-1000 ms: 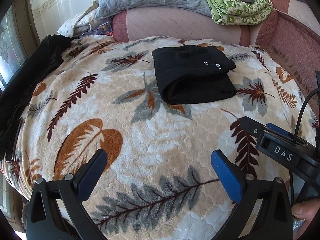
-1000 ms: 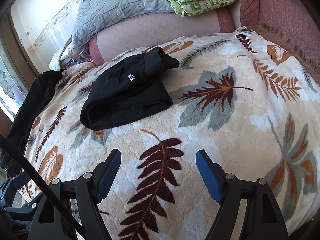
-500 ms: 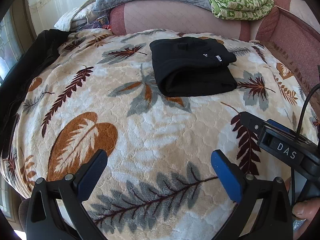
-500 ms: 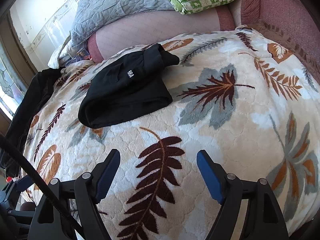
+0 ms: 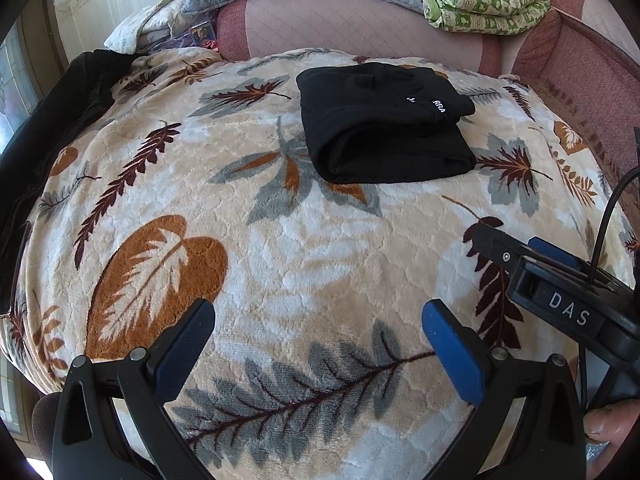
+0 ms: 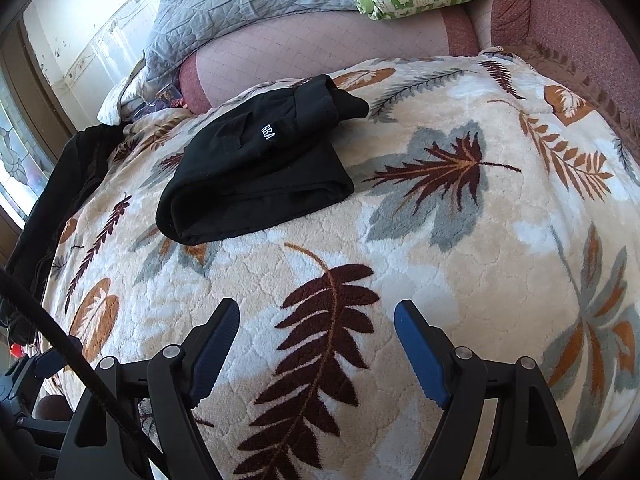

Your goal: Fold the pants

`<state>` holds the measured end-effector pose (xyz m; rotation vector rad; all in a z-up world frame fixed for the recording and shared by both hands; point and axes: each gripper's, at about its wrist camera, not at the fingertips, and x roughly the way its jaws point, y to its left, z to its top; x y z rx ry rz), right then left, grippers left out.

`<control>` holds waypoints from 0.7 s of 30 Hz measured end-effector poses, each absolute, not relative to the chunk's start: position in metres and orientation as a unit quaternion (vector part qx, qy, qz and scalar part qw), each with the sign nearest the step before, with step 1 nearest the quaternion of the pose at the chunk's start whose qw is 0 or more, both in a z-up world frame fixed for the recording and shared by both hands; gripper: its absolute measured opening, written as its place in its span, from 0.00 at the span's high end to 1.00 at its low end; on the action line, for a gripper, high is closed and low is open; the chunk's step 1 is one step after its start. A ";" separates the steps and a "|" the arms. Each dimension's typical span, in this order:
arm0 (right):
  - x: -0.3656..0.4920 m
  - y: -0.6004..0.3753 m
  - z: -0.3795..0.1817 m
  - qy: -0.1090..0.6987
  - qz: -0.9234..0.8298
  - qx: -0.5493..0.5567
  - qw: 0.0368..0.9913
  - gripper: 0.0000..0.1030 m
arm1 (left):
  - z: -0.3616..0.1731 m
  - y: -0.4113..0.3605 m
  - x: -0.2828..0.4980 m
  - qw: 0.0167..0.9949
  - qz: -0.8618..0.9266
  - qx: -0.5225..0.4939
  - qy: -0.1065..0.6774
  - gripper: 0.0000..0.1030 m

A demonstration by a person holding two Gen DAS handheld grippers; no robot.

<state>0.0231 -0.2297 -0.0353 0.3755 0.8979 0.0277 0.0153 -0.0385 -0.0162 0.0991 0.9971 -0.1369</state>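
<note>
Right, both units idle from where I sit: left hand-held gripper (image 5: 318, 334) is spread wide with nothing between the blue pads, hovering over the leaf-print blanket (image 5: 280, 264) near its front edge; right hand-held gripper (image 6: 316, 336) is the same, wide open and empty. The pants (image 5: 384, 124) lie folded into a compact black bundle on the blanket toward the far side, near the pink headboard (image 5: 360, 24), well apart from both grippers. In the right view the pants (image 6: 256, 168) show a rolled fold edge facing me and a white label on the top layer. I'd judge the fold as basically done. Risks from here: the top layer sits a bit skewed over the bottom one, and one corner sticks out at the far right, so any re-grip on a single layer could peel the stack open. The plush blanket is soft and grabby, so a low approach could pinch pile along with cloth and drag the bundle. The cable (image 5: 604, 220) by the right unit hangs loose across the left view and could snag if I cross over. The black garment (image 5: 48, 120) draped at the left edge is easy to mistake for the target.
</note>
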 end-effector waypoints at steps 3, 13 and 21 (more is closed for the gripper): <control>0.023 -0.230 -0.035 0.431 0.014 0.180 0.884 0.18 | -0.017 -0.039 0.016 0.874 -0.066 0.048 0.479 0.00; 0.023 -0.225 -0.036 0.431 0.019 0.175 0.885 0.18 | -0.023 -0.039 0.018 0.868 -0.069 0.045 0.489 0.00; 0.024 -0.228 -0.036 0.432 0.014 0.179 0.884 0.17 | -0.026 -0.036 0.020 0.866 -0.073 0.034 0.494 0.00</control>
